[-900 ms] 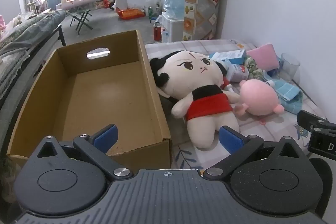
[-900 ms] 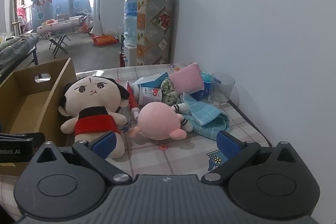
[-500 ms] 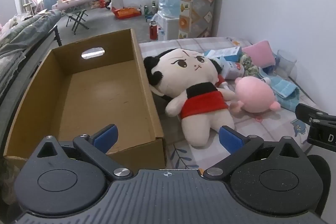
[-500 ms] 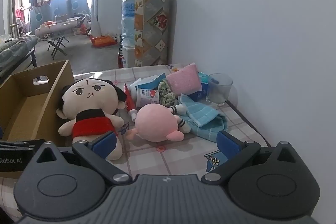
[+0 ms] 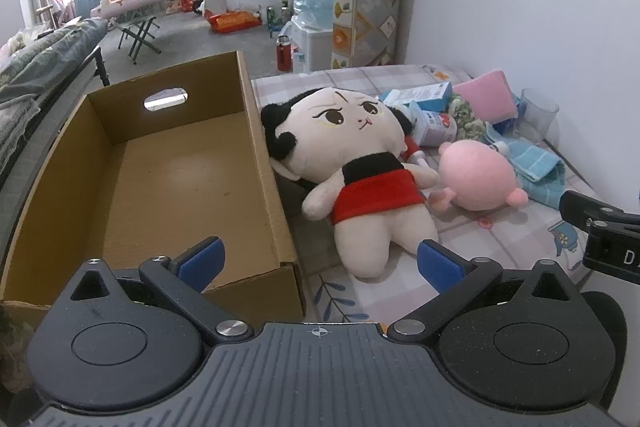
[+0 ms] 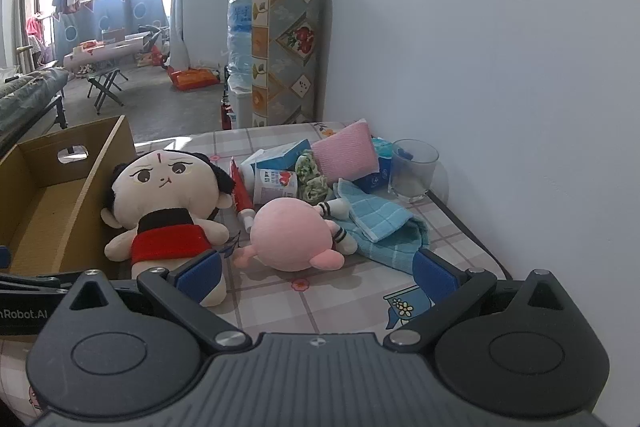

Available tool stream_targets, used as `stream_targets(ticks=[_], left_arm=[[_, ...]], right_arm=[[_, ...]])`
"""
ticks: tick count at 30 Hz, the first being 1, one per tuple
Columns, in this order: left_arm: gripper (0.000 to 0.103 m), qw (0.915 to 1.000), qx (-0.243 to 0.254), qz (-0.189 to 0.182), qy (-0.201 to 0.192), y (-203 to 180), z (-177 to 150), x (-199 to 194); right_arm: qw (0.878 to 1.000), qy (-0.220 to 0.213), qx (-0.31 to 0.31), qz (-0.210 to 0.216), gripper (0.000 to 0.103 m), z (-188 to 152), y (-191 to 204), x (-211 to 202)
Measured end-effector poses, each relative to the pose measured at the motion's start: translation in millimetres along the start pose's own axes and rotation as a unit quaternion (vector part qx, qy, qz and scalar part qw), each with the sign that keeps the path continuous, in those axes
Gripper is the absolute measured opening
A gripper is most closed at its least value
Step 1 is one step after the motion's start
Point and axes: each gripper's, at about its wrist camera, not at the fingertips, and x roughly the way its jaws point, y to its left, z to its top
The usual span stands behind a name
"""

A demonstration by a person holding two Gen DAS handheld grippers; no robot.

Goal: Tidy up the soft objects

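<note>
A big-headed doll [image 5: 360,155] with black hair and a red skirt lies on its back beside the open cardboard box [image 5: 256,147]. To its right lie a round pink plush [image 5: 476,179], a blue towel [image 5: 536,167] and a pink cushion [image 5: 486,99]. My left gripper [image 5: 319,259] hangs open above the box's near right corner and the doll's legs, holding nothing. In the right wrist view my right gripper [image 6: 316,273] is open and empty just short of the pink plush [image 6: 292,235], with the doll [image 6: 168,203] to the left and the towel [image 6: 380,223] to the right.
A glass [image 6: 412,167], a blue carton [image 6: 280,153], a white bottle [image 6: 274,185] and a green floral cloth [image 6: 312,175] crowd the back by the wall. The box [image 6: 100,163] holds nothing. The wall runs close along the right. Beyond the table are a water dispenser and a rolled mat.
In the left wrist view the box and doll have slid slightly left. The right wrist view is almost the same. Both pairs of jaws stand as wide as before.
</note>
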Motion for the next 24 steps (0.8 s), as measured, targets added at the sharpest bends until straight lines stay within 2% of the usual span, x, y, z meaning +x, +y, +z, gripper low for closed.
stream_targets(ticks=[24], left_arm=[[0.103,1.0000,-0.002,0.004,0.001,2.2,-0.9,3.4]], right_arm=[[1.000,0.004,-0.008,-0.005,0.056,-0.4,3.3,2.8]])
